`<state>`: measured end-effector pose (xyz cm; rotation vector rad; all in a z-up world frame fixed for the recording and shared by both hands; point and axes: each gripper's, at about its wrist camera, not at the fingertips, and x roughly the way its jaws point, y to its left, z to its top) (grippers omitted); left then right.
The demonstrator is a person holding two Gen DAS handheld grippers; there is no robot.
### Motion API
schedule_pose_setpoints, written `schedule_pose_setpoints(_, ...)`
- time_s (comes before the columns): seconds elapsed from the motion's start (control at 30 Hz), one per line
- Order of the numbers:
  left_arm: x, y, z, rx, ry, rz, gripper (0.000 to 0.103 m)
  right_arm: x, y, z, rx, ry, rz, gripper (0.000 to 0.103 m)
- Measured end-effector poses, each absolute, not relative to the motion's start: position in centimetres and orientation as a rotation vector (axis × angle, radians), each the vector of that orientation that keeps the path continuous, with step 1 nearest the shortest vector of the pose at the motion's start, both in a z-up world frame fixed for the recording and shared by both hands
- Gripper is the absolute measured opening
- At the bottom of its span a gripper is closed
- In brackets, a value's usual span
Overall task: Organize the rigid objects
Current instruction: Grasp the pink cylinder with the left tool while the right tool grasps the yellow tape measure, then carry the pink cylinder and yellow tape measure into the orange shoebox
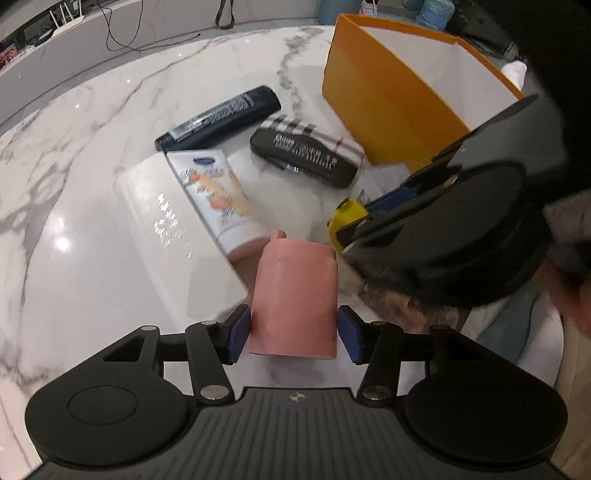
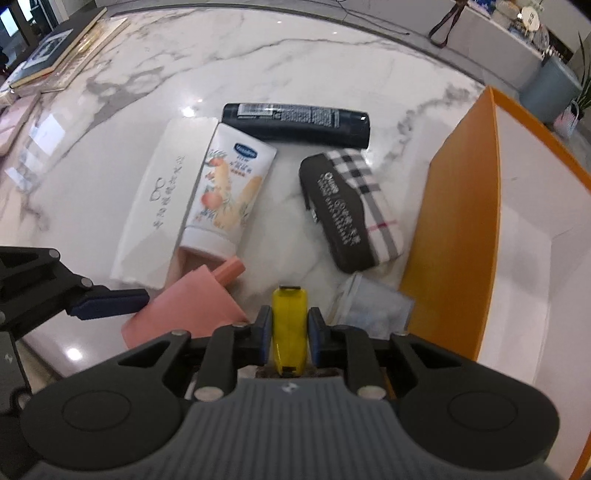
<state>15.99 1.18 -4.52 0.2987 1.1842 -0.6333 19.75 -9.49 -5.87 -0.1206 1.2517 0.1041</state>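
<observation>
Two grippers are each clenched on something above the marble tabletop [image 2: 295, 66]: left gripper [image 1: 293, 334] grasps a pink bottle [image 1: 295, 299], right gripper [image 2: 290, 334] a yellow item [image 2: 290, 325], beside the orange box [image 2: 458, 236].

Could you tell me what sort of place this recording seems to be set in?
Probably a home living or dining area: a glossy white marble-patterned tabletop scattered with toiletries, a stack of books at one corner, and a white Wi-Fi router with cables on a ledge behind.
</observation>
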Motion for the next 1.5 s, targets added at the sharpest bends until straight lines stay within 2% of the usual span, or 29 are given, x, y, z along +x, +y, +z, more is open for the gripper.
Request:
schedule_pose_setpoints(0.43,15.7,1.3,-5.4,0.296,1.169,-0.607,0.066,20.0,-9.9,-6.5,-0.061,1.264,0.146,0.024)
schedule_pose_setpoints(0.57,16.1,1.2,-6.1,0.275,1.187,-0.602,0.064,20.2,-10.2,-7.0,-0.040,1.266,0.161,0.024)
schedule_pose_setpoints(0.63,16.1,1.2,-6.2,0.271,1.183,-0.599,0.064,20.2,-10.3,-7.1,-0.031,1.264,0.170,0.019)
schedule_pose_setpoints(0.73,15.8,1.2,-5.8,0.283,1.162,-0.602,0.064,19.9,-10.3,-6.8,-0.037,1.246,0.172,0.019)
schedule_pose_setpoints(0.93,15.4,1.5,-3.0,0.262,1.121,-0.611,0.064,18.7,-11.0,-4.9,-0.023,1.196,0.187,0.019)
schedule_pose_setpoints(1.17,14.4,1.3,2.2,0.237,1.030,-0.608,0.064,16.4,-12.8,0.2,0.021,1.069,0.207,0.019)
schedule_pose_setpoints(1.5,12.6,-4.0,9.0,0.272,0.872,-0.690,0.064,12.4,-18.8,7.9,0.072,0.855,0.129,0.019)
